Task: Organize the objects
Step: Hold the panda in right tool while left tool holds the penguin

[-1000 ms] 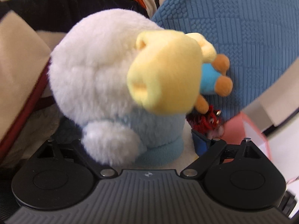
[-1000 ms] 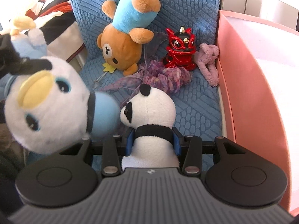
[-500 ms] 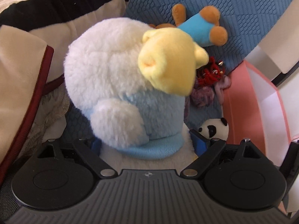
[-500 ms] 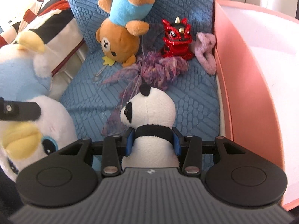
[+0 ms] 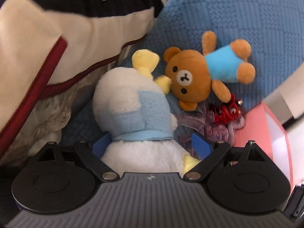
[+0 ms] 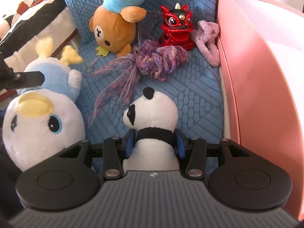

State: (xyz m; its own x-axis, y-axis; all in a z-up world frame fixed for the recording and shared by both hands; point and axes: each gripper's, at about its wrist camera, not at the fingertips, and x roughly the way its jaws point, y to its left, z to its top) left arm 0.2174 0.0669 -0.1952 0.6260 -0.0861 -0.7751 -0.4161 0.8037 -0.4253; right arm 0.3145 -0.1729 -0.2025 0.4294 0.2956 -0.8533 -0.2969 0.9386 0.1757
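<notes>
My left gripper (image 5: 151, 145) is shut on a white and pale blue duck plush (image 5: 131, 110) at its neck, body pointing toward the cushion's back. The same duck (image 6: 43, 119) lies at the left in the right wrist view, feet up. My right gripper (image 6: 153, 142) is shut on a small panda plush (image 6: 152, 117) at its black collar, held over the blue cushion (image 6: 190, 95). A brown bear in a blue shirt (image 6: 115, 24) lies upside down at the back, also seen in the left wrist view (image 5: 199, 76).
A red lion figurine (image 6: 176, 28), a purple scarf (image 6: 152, 60) and a lilac plush (image 6: 209, 38) lie at the cushion's back. A pink box wall (image 6: 256, 76) bounds the right side. A striped pillow (image 5: 57, 38) lies on the left.
The left gripper has lowered the duck plush onto the cushion's left side, its body now tipped forward with feet toward the bear. The right gripper still holds the panda, nearly unmoved.
</notes>
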